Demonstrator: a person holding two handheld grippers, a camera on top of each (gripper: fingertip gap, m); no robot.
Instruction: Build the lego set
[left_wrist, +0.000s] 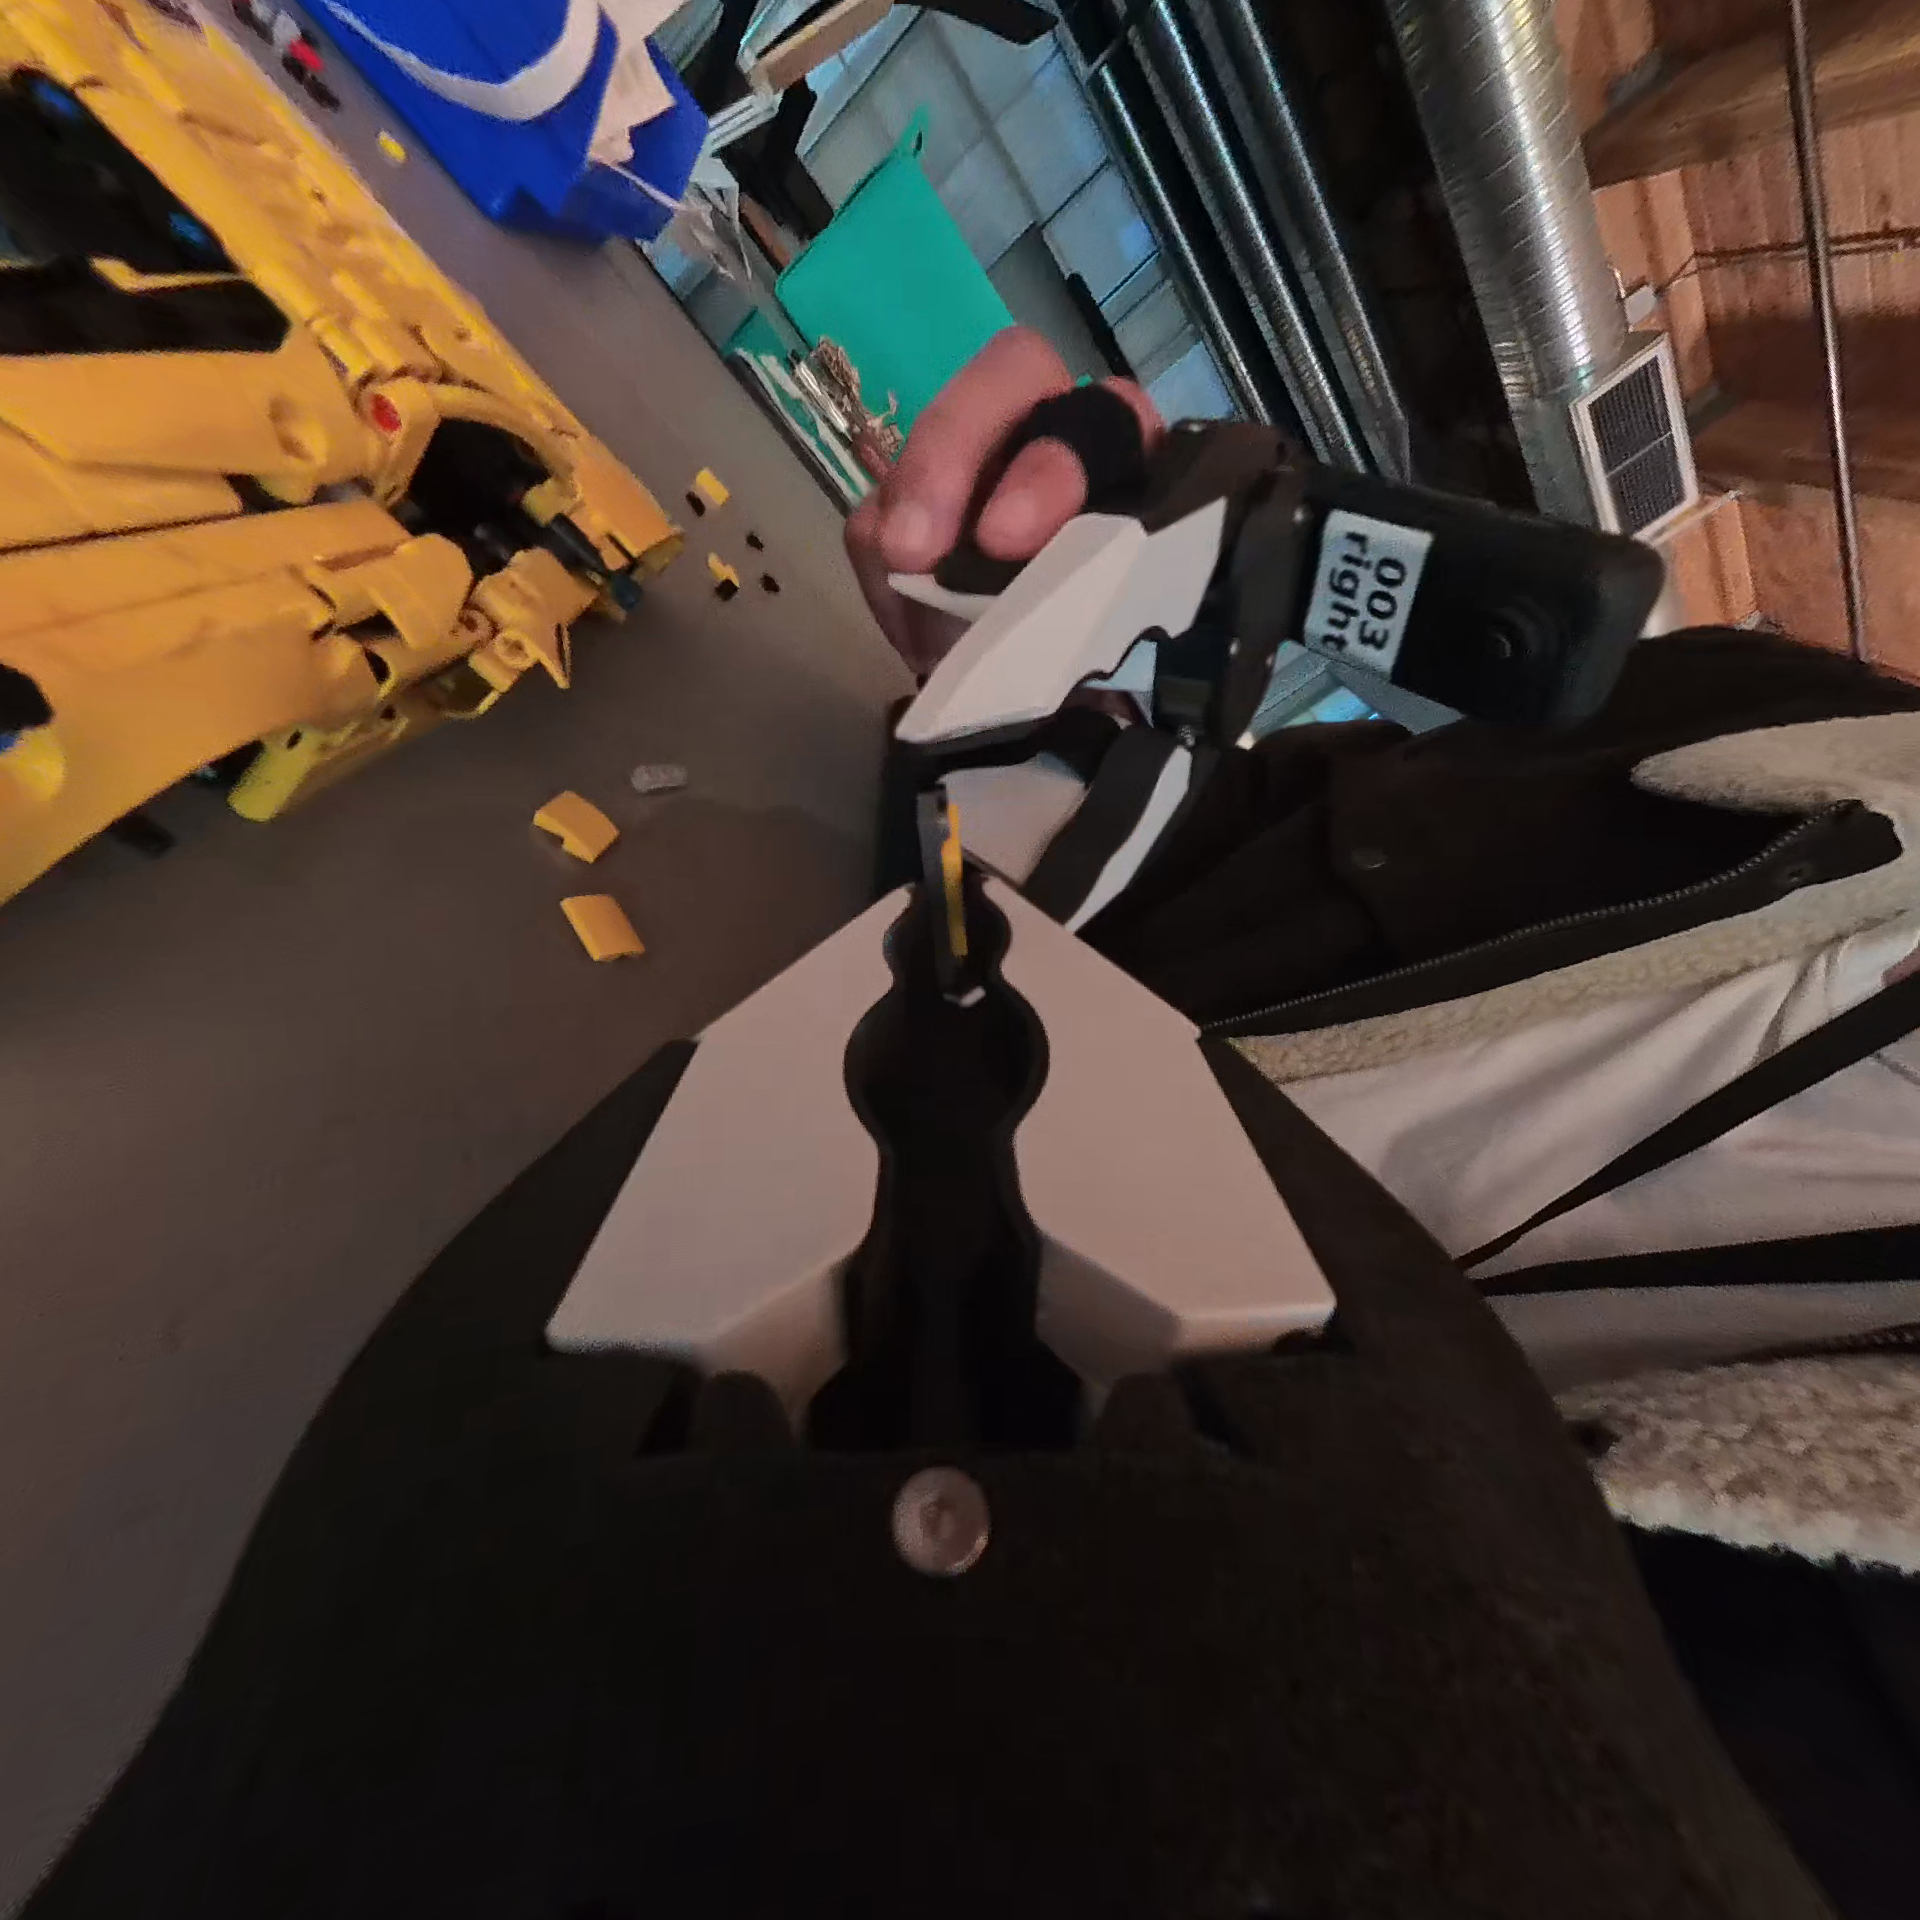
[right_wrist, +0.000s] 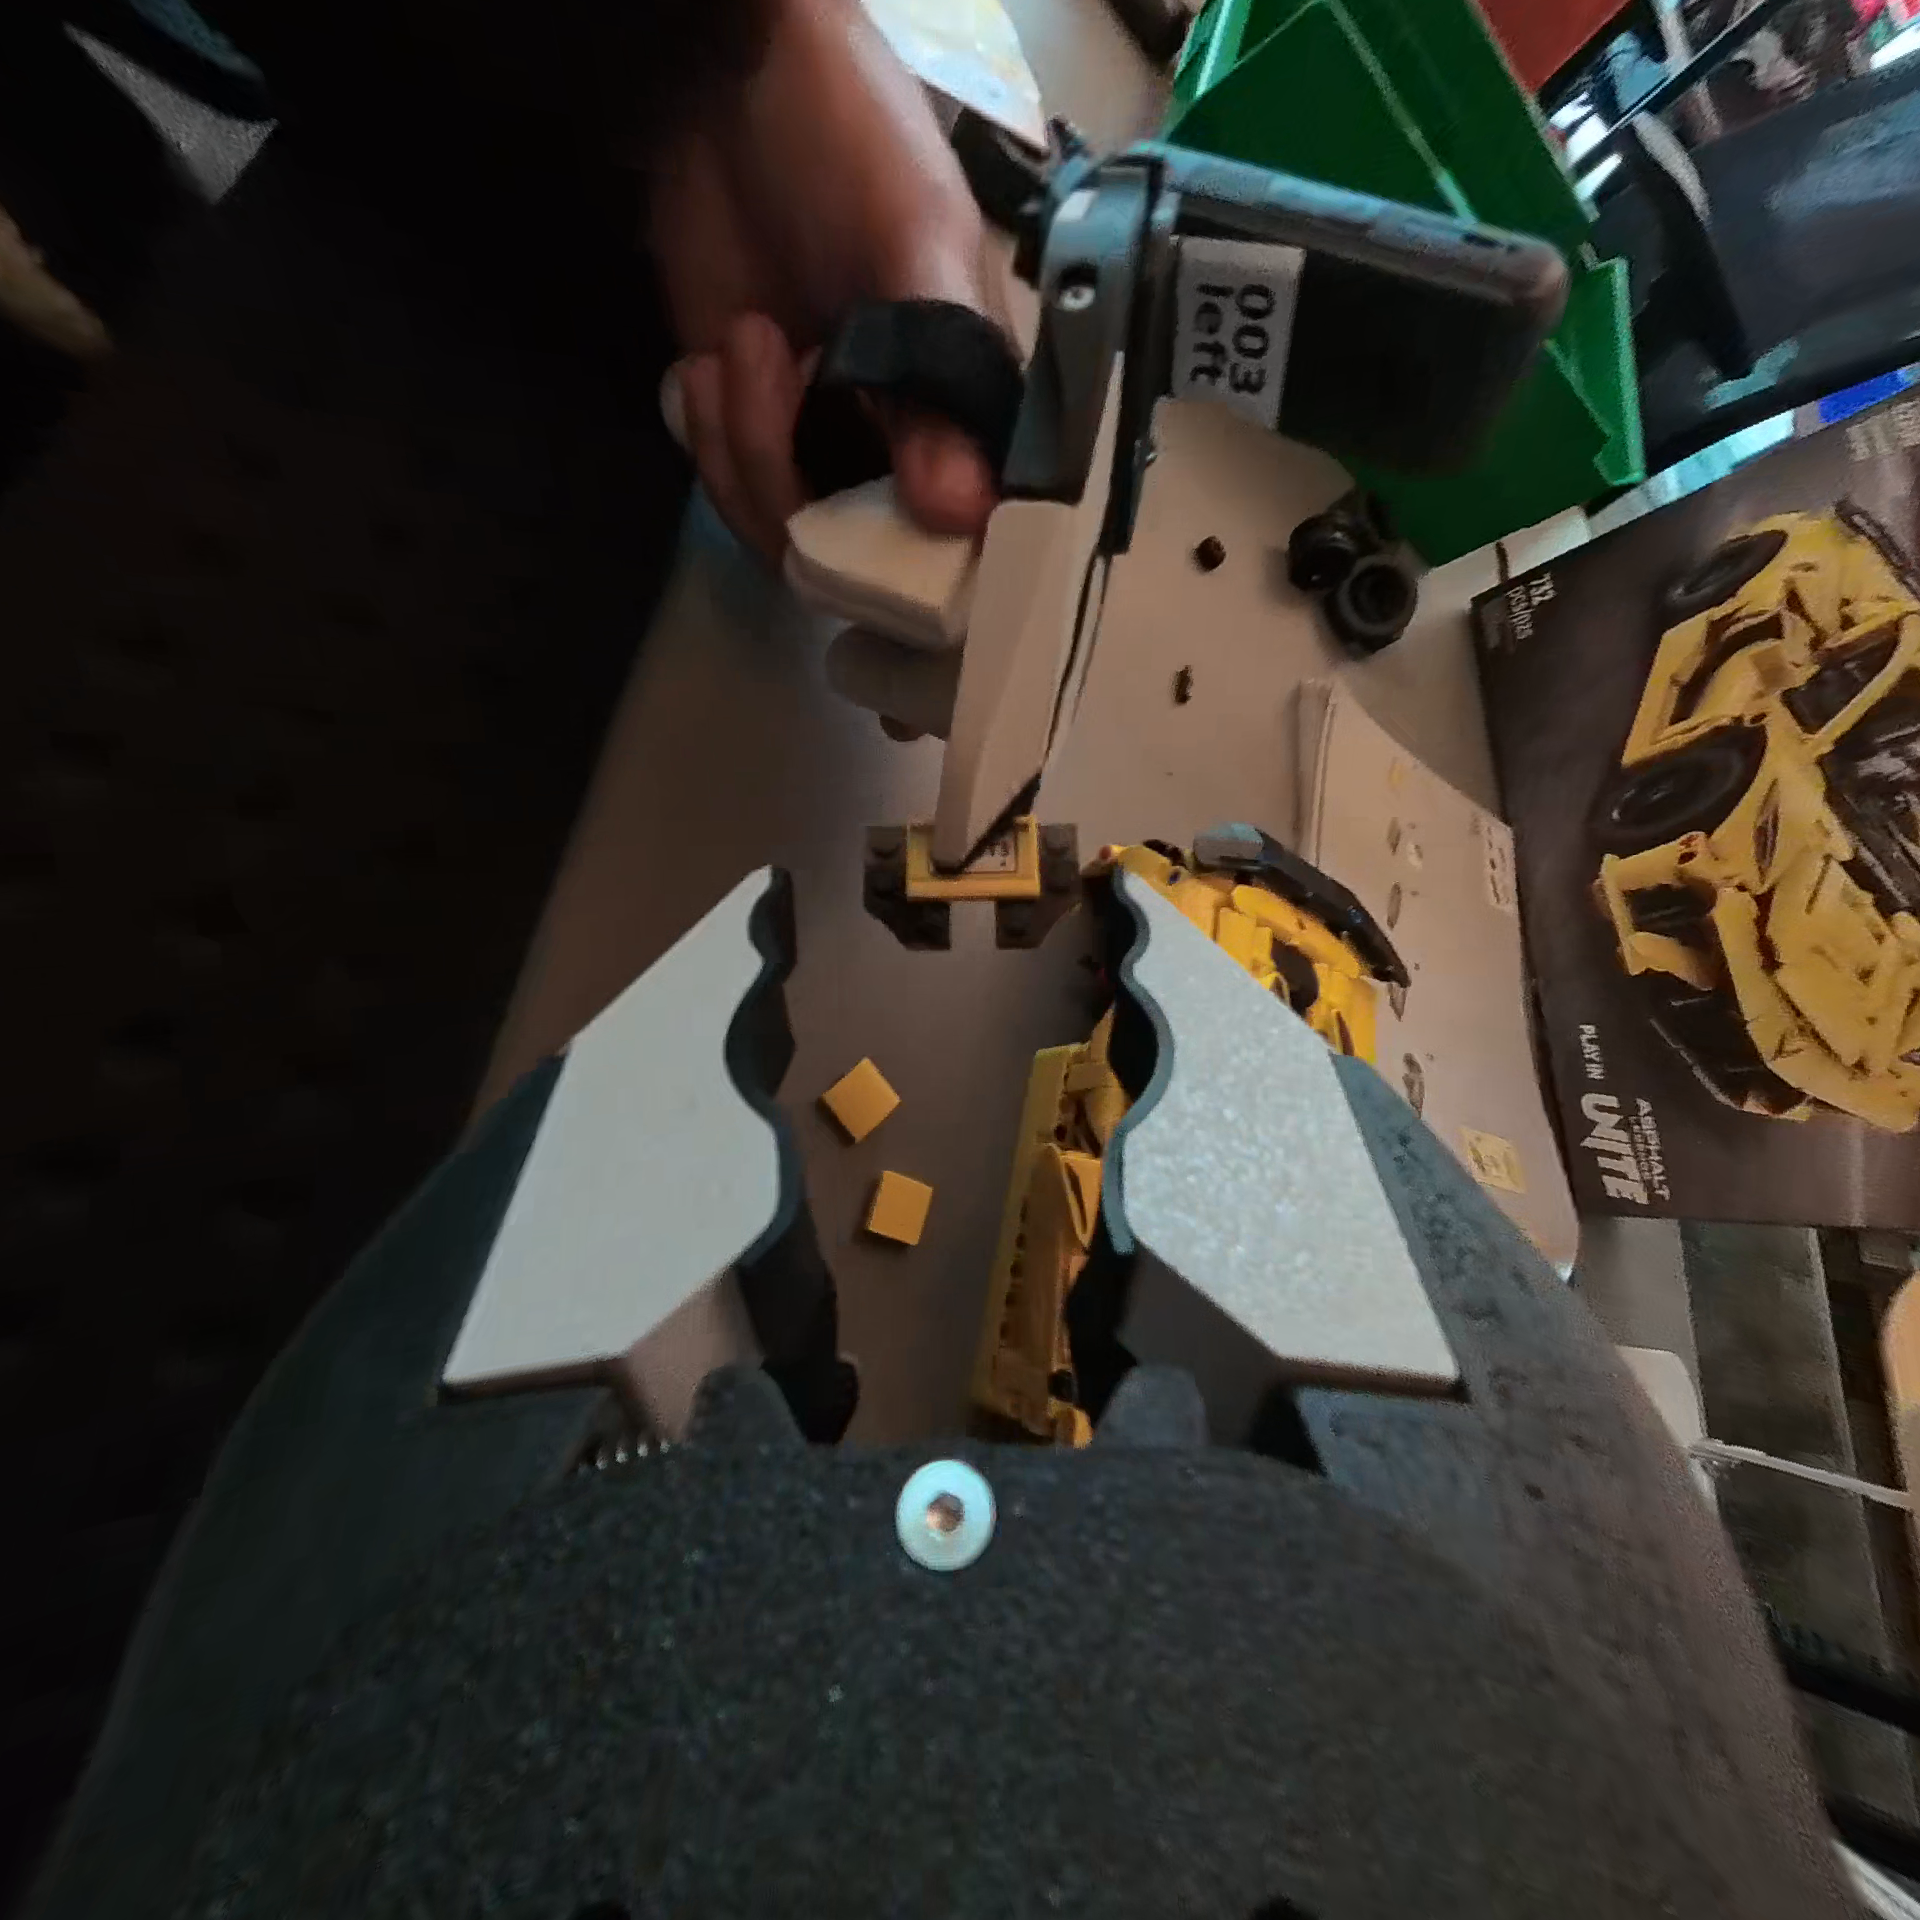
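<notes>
Presently: left gripper pinching small black-and-yellow sub-assembly above grey table, long axis crosswise; right gripper spread, empty, assembly just ahead of its tips; yellow car model aside

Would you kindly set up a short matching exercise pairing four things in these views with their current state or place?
Things:
1. left gripper
2. right gripper
3. two yellow tiles
4. yellow car model

States:
A. open, holding nothing
B. lying loose on the table
C. shut on a small black and yellow assembly
D. partly built, on the table

Pairs: 1-C, 2-A, 3-B, 4-D
</notes>
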